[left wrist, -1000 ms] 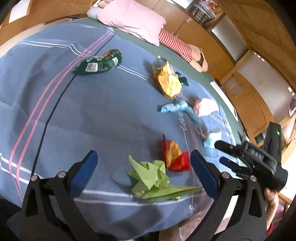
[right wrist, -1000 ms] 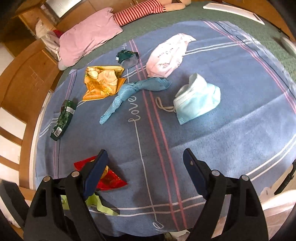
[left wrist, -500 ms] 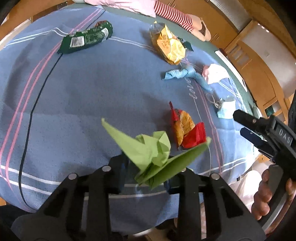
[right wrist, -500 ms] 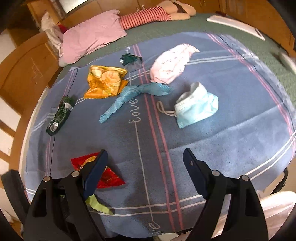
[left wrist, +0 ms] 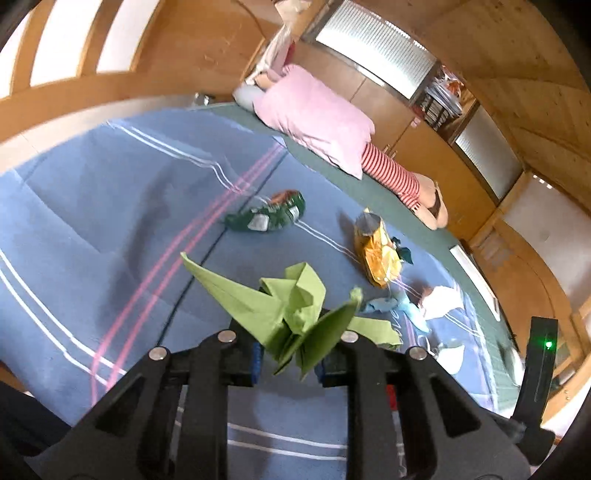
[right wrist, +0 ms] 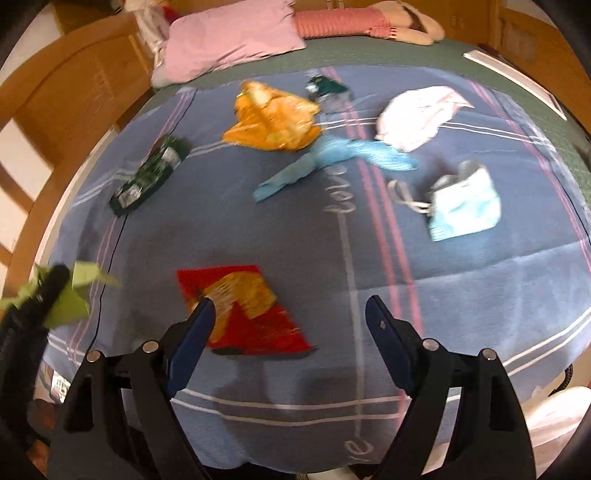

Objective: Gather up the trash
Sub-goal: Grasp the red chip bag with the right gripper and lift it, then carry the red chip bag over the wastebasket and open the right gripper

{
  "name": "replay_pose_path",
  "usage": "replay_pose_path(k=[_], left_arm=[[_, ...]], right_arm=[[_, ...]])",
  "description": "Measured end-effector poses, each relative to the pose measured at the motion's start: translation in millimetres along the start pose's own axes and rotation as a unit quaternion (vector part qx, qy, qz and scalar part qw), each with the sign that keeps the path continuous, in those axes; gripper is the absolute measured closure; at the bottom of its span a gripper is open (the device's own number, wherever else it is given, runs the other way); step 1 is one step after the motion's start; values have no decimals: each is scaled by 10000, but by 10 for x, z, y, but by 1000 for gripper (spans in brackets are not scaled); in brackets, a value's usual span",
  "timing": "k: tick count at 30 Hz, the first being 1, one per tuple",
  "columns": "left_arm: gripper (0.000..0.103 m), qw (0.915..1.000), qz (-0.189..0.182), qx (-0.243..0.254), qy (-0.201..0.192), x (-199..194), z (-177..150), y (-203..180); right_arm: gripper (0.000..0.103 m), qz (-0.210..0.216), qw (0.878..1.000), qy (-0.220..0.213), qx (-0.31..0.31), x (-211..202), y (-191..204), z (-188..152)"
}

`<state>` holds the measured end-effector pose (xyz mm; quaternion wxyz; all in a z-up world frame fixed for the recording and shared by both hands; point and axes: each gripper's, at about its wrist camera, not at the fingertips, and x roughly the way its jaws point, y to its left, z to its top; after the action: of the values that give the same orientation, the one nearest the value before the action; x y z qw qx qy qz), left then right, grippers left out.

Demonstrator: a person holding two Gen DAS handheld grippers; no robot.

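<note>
My left gripper [left wrist: 288, 354] is shut on a crumpled green paper [left wrist: 291, 314] and holds it above the blue blanket [left wrist: 110, 229]; the paper also shows at the left edge of the right wrist view [right wrist: 70, 295]. My right gripper [right wrist: 290, 325] is open and empty, just above a red and yellow wrapper [right wrist: 243, 306]. More trash lies on the blanket: a dark green packet [right wrist: 151, 173], an orange bag [right wrist: 277, 118], a blue glove [right wrist: 332, 158], a light blue mask [right wrist: 465, 206], a pink mask [right wrist: 421, 114] and a small teal wrapper [right wrist: 327, 86].
A pink pillow [right wrist: 229, 37] and a striped doll [right wrist: 354, 18] lie at the head of the bed. A wooden bed frame [right wrist: 55, 110] runs along the left. A white bag [right wrist: 554, 424] shows at the lower right, off the bed edge.
My left gripper has closed on the green paper and lifted it off the blanket. My right gripper has moved left toward the red wrapper, still open.
</note>
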<state>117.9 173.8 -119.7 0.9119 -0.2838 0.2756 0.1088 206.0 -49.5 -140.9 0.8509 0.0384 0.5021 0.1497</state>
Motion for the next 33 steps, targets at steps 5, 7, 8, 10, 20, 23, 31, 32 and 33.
replay_pose_path(k=[5, 7, 8, 10, 20, 23, 31, 32, 33], left_arm=[[82, 10000, -2, 34, 48, -4, 26, -10], [82, 10000, -6, 9, 62, 2, 47, 3], [82, 10000, -6, 1, 67, 0, 44, 8], [82, 10000, -6, -4, 88, 8, 44, 8], [82, 9998, -8, 47, 168, 73, 22, -32], [82, 9997, -19, 94, 214, 84, 6, -49], [82, 9994, -34, 180, 279, 93, -20, -88], [82, 9994, -29, 189, 286, 95, -21, -92], [82, 9994, -20, 200, 293, 98, -18, -97]], right_arm=[[21, -87, 9987, 201, -450, 222, 332, -32], [21, -114, 9982, 300, -514, 307, 410, -57], [21, -86, 9980, 327, -526, 331, 427, -71], [40, -80, 9975, 372, -589, 374, 479, -106], [64, -89, 9994, 114, -304, 230, 303, -120], [64, -120, 9997, 62, -208, 156, 197, -116], [64, -114, 9999, 95, -16, 55, 25, -198], [64, -106, 9999, 86, 0, 48, 20, -199], [64, -92, 9999, 63, 20, 23, 15, -196]])
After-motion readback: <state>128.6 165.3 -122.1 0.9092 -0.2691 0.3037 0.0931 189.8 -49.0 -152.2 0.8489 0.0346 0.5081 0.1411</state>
